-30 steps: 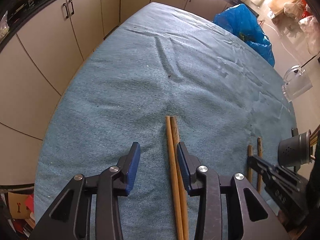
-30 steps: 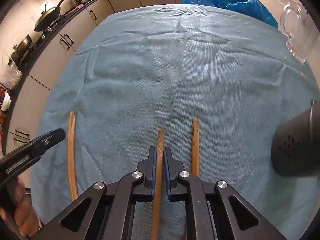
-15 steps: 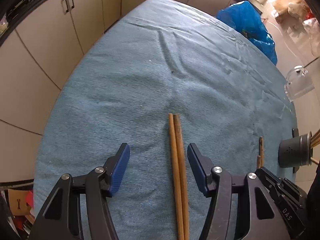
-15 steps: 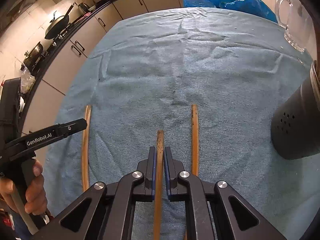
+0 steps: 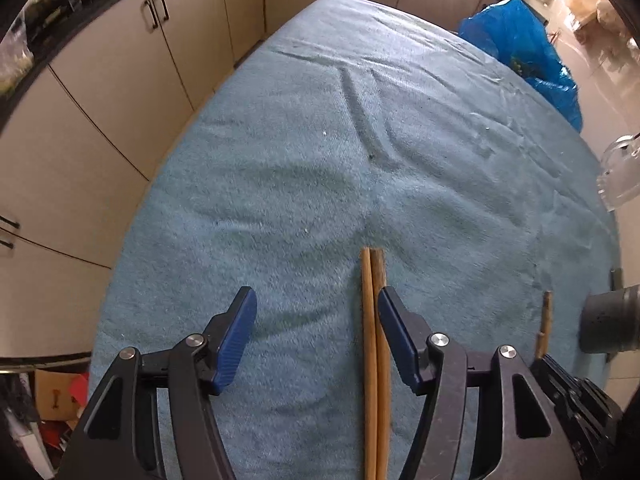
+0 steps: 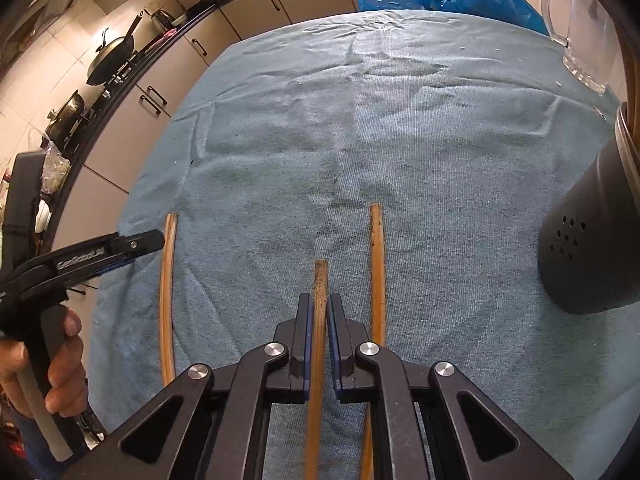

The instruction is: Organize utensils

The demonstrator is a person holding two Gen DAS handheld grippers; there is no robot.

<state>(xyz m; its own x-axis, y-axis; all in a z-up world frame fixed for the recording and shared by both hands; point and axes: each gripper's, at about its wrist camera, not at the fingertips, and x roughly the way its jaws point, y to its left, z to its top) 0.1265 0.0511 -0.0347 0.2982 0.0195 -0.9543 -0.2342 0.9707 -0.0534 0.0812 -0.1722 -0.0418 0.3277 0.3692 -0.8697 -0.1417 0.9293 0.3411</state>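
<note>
"GenRobot.AI" printed in pale letters along the side of the left gripper [image 6: 120, 250], seen at the left edge of the right wrist view with a hand [image 6: 48, 364] wrapped round its grip. Left gripper [image 5: 316, 332] with jaws apart and opening wider, blue pads [image 5: 236, 340] well spread, a pair of wooden chopsticks [image 5: 374, 360] lying side by side on the cloth between them, close against the right-hand pad and not pinched. Right gripper [image 6: 319, 320] with jaws together, clamped on one single chopstick [image 6: 320, 280] whose far end pokes out beyond the fingertips. Just right of it, another loose chopstick [image 6: 377, 264] flat on the cloth, roughly parallel, reaching a little farther. Dark perforated utensil holder [image 6: 584, 248] standing upright at the right, near the right gripper, with brown sticks rising from its mouth at the picture's edge. Clear glass mug [image 6: 576, 28] at the far right of the table. Surface: a table draped in a teal-blue terry cloth [image 5: 320, 160], creased in the middle and toward the far end. Beyond the far edge, a blue plastic bag [image 5: 520, 40]; along the left, beige kitchen cabinets [image 5: 120, 80] with dark handles under a dark counter carrying pans [image 6: 108, 60] and pots.
</note>
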